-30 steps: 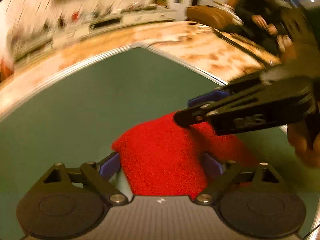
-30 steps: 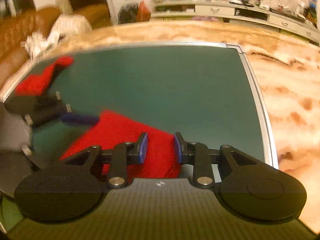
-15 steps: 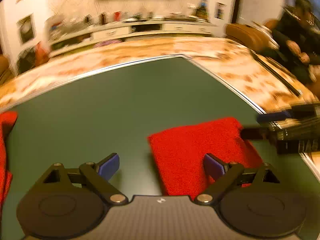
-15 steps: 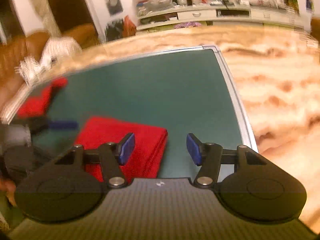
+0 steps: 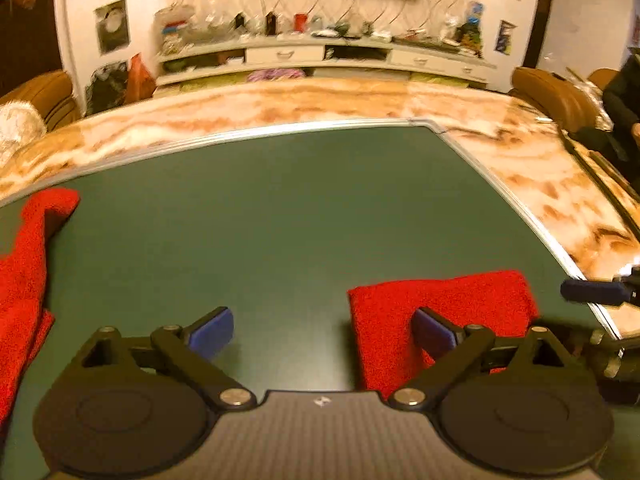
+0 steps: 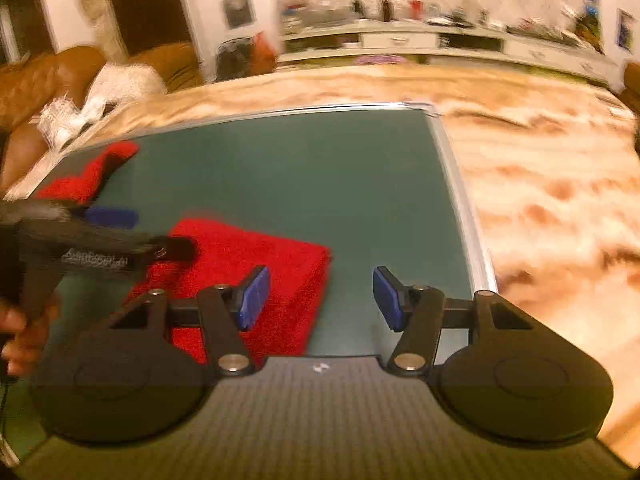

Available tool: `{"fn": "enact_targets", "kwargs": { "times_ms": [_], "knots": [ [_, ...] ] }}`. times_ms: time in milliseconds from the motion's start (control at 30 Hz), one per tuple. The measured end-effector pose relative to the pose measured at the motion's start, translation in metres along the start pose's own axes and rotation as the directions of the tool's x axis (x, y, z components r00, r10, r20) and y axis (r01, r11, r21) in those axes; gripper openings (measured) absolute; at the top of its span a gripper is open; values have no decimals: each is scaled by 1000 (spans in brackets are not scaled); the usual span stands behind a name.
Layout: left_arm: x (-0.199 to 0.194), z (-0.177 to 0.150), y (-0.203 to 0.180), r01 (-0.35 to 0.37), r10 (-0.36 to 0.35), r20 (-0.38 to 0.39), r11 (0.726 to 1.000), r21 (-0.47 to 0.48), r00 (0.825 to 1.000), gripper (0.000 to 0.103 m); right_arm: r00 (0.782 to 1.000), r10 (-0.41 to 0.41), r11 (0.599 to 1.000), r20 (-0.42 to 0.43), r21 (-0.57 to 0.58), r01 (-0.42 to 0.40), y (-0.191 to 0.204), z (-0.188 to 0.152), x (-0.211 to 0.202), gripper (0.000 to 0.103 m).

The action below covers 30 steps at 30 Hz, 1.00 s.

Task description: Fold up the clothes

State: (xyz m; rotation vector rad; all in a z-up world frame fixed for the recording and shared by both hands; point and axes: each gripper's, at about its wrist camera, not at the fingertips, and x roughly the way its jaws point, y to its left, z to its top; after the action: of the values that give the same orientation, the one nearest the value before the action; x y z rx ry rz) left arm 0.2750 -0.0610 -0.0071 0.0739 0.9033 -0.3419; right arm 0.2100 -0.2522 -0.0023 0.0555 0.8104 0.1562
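A folded red cloth (image 5: pixel 440 304) lies flat on the green mat (image 5: pixel 280 208) near its right edge; it also shows in the right wrist view (image 6: pixel 256 268). My left gripper (image 5: pixel 322 334) is open and empty, its right finger over the cloth's near edge. My right gripper (image 6: pixel 316 296) is open and empty, its left finger over the cloth's right side. A second red cloth (image 5: pixel 24 280) lies unfolded at the mat's left side, also seen far left in the right wrist view (image 6: pixel 92 172). The left gripper's body shows in the right wrist view (image 6: pixel 100 248).
The mat has a silver rim (image 6: pixel 464 200) and sits on a marbled orange table (image 5: pixel 320 104). Brown sofas (image 6: pixel 60 76) and a white shelf unit (image 5: pixel 320 56) stand beyond. A person in dark clothes (image 5: pixel 624 100) sits far right.
Both grippers let go of the red cloth, opened and drew back. The cloth now lies folded on the mat. The left view swung left, bringing the second cloth into sight.
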Motion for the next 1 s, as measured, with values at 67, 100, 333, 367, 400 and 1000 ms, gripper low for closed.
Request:
{"fn": "enact_targets", "kwargs": {
  "times_ms": [67, 100, 333, 367, 400, 1000],
  "knots": [
    [2, -2, 6, 14, -14, -17, 999, -32, 1000, 102, 997, -43, 998, -64, -41, 41, 5, -4, 16, 65],
    [3, -1, 7, 15, -16, -27, 999, -40, 1000, 102, 997, -41, 999, -68, -25, 39, 1, -6, 18, 66],
    [-4, 4, 5, -73, 68, -75, 995, -65, 995, 101, 997, -41, 996, -70, 72, 46, -12, -4, 5, 67],
    [-5, 7, 1, -95, 90, -85, 994, -59, 992, 102, 997, -39, 995, -70, 87, 45, -11, -2, 1, 67],
    [-6, 9, -4, -118, 112, -95, 992, -52, 989, 102, 996, -39, 994, -76, 102, 47, -10, 1, -1, 67],
    [-27, 22, -24, -239, 226, -148, 968, -72, 963, 103, 953, -77, 960, -292, 237, 150, 18, 30, 15, 67]
  ]
}}
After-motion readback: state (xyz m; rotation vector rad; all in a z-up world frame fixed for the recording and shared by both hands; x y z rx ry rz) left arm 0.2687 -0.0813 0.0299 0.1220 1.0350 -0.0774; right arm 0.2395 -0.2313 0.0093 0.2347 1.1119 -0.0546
